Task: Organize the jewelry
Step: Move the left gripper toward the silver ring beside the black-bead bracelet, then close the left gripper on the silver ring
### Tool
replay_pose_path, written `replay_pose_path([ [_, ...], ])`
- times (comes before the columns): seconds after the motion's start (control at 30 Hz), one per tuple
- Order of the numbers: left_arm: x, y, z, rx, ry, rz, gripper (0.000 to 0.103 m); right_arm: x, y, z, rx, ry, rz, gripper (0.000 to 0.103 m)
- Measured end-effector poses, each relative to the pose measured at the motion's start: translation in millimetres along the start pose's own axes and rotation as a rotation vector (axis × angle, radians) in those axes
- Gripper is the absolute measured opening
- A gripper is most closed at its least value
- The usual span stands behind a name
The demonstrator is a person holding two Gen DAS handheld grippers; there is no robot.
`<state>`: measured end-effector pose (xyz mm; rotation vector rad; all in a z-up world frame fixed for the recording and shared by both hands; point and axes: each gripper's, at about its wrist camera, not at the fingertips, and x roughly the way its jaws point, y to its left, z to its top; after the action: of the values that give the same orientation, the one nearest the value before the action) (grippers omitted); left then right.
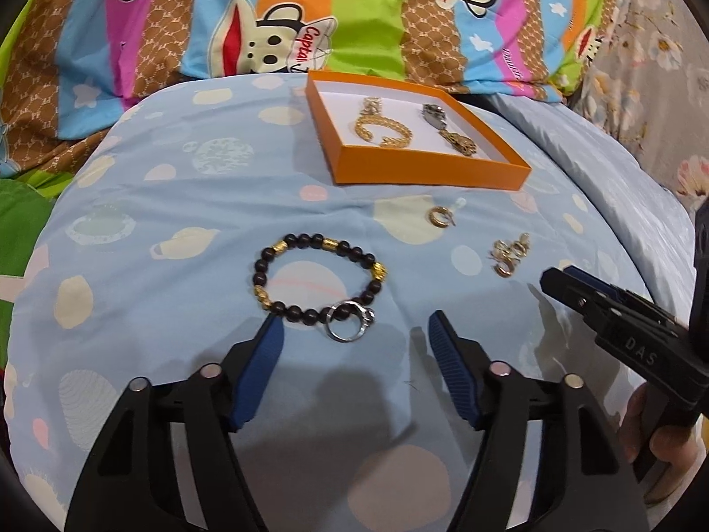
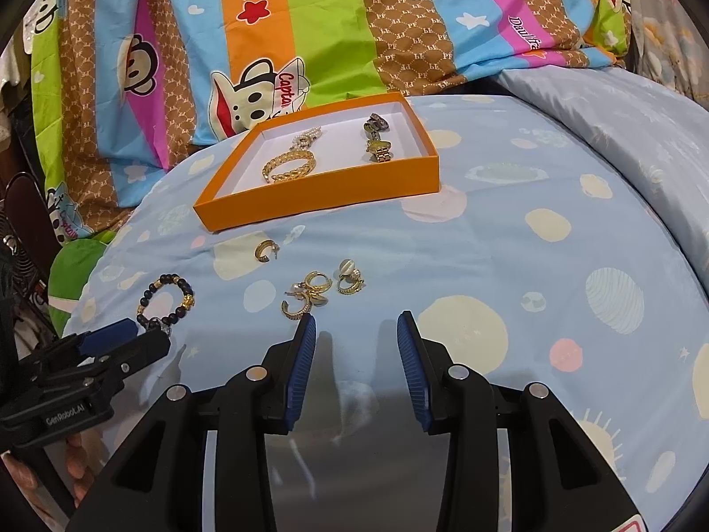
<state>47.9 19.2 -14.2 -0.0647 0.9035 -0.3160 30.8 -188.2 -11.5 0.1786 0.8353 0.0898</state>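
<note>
- The bracelet (image 1: 317, 277) of dark and gold beads is lying flat on the blue bedsheet (image 1: 177, 204), near the left gripper (image 1: 354, 332).
- A silver ring (image 1: 350, 321) is resting against the bracelet's near edge, overlapping it.
- The left gripper is hovering over that near edge, its blue fingers (image 1: 266, 346) standing apart on either side of the ring; nothing is being pinched.
- A single gold hoop (image 1: 438, 216) is lying farther off and to the right of the bracelet, between it and the box (image 1: 425, 168).
- A small cluster of gold earrings (image 2: 321, 290) is sitting to the right of the hoop and nearer, just beyond the right gripper (image 2: 356, 332).
- The right gripper's fingers (image 2: 410, 346) are standing apart with only bedsheet between them; the left one is almost touching the nearest earring.
- The orange box is sitting at the far side of the sheet, open, with a white floor.
- Inside it, a gold chain bracelet (image 1: 381, 131) is lying on the left and a watch (image 1: 447, 128) on the right, apart from each other.
- A striped cartoon-print quilt (image 1: 354, 13) is lying bunched behind the box.
- A hand (image 1: 664, 439) is gripping the right gripper's handle at the right edge of the left wrist view.
</note>
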Motion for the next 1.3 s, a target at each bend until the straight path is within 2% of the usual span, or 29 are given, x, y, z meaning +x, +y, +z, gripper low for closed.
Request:
replay_pose_path([
  [0.1,-0.8,-6.1,-2.0,0.024,-0.002,-0.009,0.058,0.5,0.1,0.1,0.0,0.001,0.0,0.038],
  [0.33,1.8,-9.0,-3.3,0.039,0.011,-0.037,0.026,0.3,-0.1,0.1,0.001,0.001,0.001,0.038],
  [0.5,0.3,-15.5,-6.6,0.051,0.021,-0.075,0.025,0.2,-0.2,0.2,0.001,0.001,0.0,0.038],
  [0.7,3.8,-11.0,-1.7,0.019,0.016,-0.048,0.025,0.3,-0.4,0.1,0.0,0.001,0.001,0.038],
  [0.93,12.1,-19.5,5.4,0.06,0.013,-0.005,0.025,-0.8,0.2,0.7,0.001,0.0,0.003,0.038],
  [1.07,13.5,-23.7,5.1,0.087,0.013,-0.009,0.025,-0.9,0.1,0.6,0.001,0.001,0.003,0.038],
  [1.13,13.2,-24.7,4.5,0.094,0.013,-0.015,0.019,-0.9,0.1,0.5,0.001,0.0,0.002,0.038],
  [1.3,11.3,-24.9,3.6,0.095,0.008,-0.03,0.019,-1.0,-0.2,0.5,0.003,-0.001,0.005,0.038],
])
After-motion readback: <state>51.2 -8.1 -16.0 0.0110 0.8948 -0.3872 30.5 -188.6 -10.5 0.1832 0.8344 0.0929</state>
